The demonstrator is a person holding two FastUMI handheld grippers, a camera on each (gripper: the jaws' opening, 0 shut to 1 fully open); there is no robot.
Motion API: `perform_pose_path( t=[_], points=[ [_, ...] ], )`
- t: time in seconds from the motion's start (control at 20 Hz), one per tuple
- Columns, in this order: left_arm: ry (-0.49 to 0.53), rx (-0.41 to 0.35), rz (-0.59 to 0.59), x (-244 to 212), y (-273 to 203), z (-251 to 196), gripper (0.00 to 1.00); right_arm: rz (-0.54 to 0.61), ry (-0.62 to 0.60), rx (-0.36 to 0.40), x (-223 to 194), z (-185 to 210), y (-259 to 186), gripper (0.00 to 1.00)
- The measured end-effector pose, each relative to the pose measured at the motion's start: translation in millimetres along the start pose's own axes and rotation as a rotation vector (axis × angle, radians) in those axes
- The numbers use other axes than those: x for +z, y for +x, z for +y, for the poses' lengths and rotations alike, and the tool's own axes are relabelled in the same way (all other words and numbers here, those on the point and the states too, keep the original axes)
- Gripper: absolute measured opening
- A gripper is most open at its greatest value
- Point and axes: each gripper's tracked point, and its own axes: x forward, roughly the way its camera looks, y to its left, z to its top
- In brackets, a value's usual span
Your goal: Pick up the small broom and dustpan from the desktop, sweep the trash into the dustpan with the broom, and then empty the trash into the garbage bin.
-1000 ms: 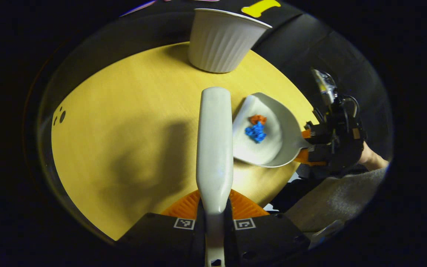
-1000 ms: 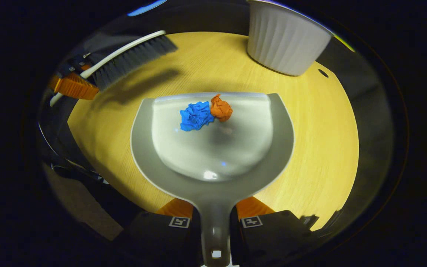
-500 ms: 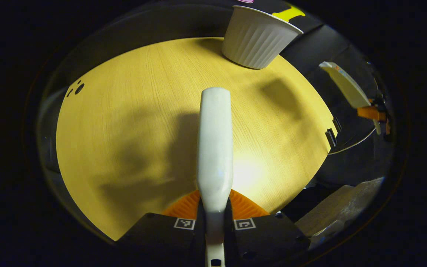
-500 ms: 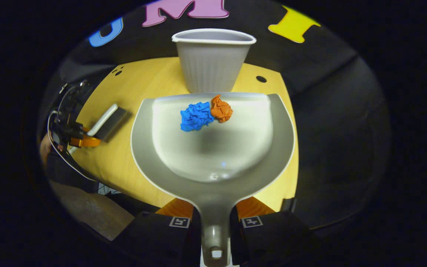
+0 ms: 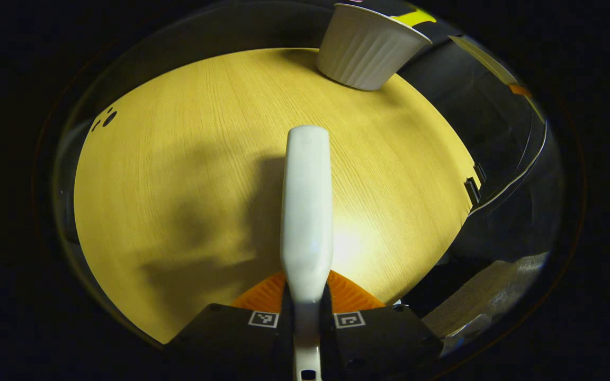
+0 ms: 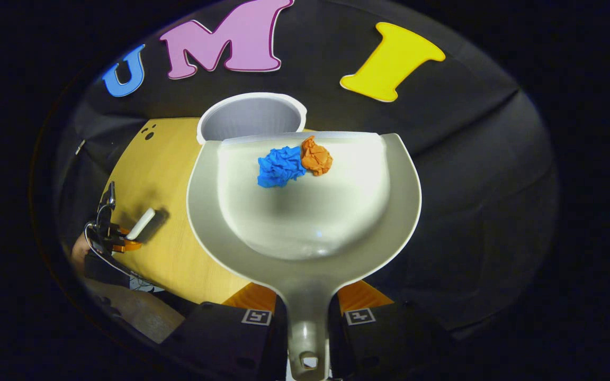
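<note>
1. The right gripper (image 6: 307, 317) has its fingers clamped on the handle of the dustpan (image 6: 305, 248), one finger on each side of the narrow stem.
2. The dustpan is a pale grey-white scoop with a rounded rear wall, a raised rim and a straight front lip; its handle ends in a small hanging hole at the bottom of the right gripper view.
3. It is held up in the air, level enough that its load stays in the pan.
4. Two crumpled paper scraps lie in the pan near the front lip, touching each other: a blue scrap (image 6: 280, 166) and a smaller orange scrap (image 6: 316, 156) to its right.
5. The garbage bin (image 6: 252, 117) is a white ribbed tub with an open top, standing on the yellow wooden worktop (image 6: 151, 180). In the right gripper view, its mouth shows just beyond the dustpan's front lip, and the pan's left part hides its near side.
6. The left gripper (image 5: 306, 317) has its fingers closed tight on the handle of the small broom (image 5: 306, 201), whose smooth white back runs straight ahead over the worktop (image 5: 188, 159); its bristles cannot be seen from here.
7. In the left gripper view the bin (image 5: 368, 47) stands at the worktop's far edge, well apart from the broom.
8. In the right gripper view the left gripper (image 6: 111, 238) and the broom (image 6: 141, 224) show small at the far left, above the worktop's near edge.
</note>
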Motion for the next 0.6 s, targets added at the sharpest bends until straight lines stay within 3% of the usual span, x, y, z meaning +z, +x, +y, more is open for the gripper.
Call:
perform_pose_path(
  t=[0.05,0.1,0.15,0.2,0.45,0.5,0.6],
  points=[
    [0.003,0.001,0.000,-0.8,0.2,1.1,0.23,0.007,0.002,0.004,12.1,0.9,2.7,0.39],
    [0.006,0.004,0.001,-0.9,0.3,1.7,0.24,0.011,-0.008,-0.005,22.1,-0.1,5.6,0.35],
    [0.011,0.004,0.001,-2.0,1.4,1.5,0.24,0.022,-0.029,-0.017,31.5,-1.8,10.9,0.40],
    [0.012,0.004,0.001,-2.3,2.2,1.3,0.24,0.038,-0.051,-0.031,40.1,-2.5,15.0,0.35],
    [0.013,-0.001,0.000,-4.2,3.7,2.4,0.24,0.163,-0.174,-0.081,70.9,-2.1,29.2,0.35],
    [0.015,-0.005,0.001,-4.7,4.3,2.6,0.24,0.190,-0.188,-0.083,75.7,-0.5,30.2,0.40],
    [0.017,-0.008,0.000,-4.6,4.9,3.8,0.24,0.258,-0.229,-0.095,84.2,3.3,36.4,0.31]
  ],
)
